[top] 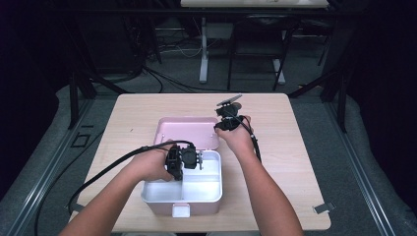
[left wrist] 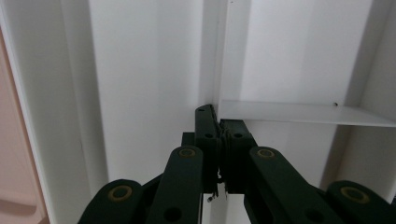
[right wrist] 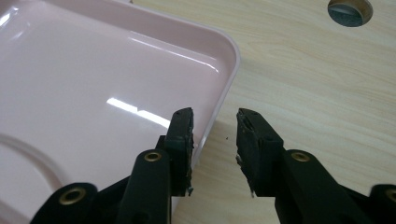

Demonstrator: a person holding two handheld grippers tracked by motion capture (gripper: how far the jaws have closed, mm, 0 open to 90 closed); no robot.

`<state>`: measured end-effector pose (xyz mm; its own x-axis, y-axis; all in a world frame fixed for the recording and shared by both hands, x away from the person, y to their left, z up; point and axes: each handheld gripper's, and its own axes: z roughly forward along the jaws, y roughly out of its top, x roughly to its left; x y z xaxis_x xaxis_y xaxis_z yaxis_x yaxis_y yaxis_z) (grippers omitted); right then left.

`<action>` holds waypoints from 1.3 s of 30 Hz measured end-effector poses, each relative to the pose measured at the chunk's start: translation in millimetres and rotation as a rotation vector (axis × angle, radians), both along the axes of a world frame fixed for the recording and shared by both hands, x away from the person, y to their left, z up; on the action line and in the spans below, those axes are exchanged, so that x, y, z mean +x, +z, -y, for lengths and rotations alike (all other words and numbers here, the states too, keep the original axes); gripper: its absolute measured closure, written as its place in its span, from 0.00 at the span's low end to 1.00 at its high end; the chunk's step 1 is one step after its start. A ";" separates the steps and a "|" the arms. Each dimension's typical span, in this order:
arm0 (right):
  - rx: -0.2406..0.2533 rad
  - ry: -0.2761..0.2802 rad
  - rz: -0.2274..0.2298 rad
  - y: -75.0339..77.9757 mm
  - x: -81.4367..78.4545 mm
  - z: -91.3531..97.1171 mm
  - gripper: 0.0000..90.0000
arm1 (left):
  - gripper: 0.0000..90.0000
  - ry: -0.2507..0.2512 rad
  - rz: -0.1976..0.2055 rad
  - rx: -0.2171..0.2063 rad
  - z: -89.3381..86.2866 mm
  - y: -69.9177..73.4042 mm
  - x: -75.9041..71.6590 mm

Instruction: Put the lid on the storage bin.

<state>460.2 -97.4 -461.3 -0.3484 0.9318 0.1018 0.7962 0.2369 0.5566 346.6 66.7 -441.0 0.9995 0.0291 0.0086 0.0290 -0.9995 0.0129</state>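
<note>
Left gripper (top: 189, 158): clamped on white tray divider (left wrist: 299, 112). Right gripper (right wrist: 214, 140): jaws apart, straddling pink lid (right wrist: 93, 88) rim at 3 o'clock. Risk: pads slipping off thin rim.

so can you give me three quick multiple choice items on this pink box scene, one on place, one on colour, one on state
1. The pink lid lies:
a) open on the table, behind the tray
b) under the tray
c) on the floor

2. The tray is:
a) blue
b) white
c) black

3. The right gripper has its fingers:
a) clamped on a cable
b) open, one on each side of the lid's rim
c) pressed shut together

Answers: 1 a, the high view shows the lid flat behind the tray; 2 b, the tray's walls are plain white; 3 b, the right gripper view shows a gap between the fingers over the rim.
</note>
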 end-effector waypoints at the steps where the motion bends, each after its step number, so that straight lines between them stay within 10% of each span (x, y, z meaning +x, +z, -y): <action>1: 0.016 -0.005 -0.002 -1.6 1.1 0.9 0.77 | 0.97 0.000 0.000 0.000 0.0 0.0 -0.1; 15: 0.111 -0.099 0.055 -21.4 4.0 -0.4 0.81 | 0.97 -0.001 0.005 -0.003 -0.7 0.3 -0.1; 39: 0.149 -0.151 -0.038 -19.8 8.7 -1.7 0.90 | 0.97 -0.002 0.000 -0.004 -0.7 0.1 0.1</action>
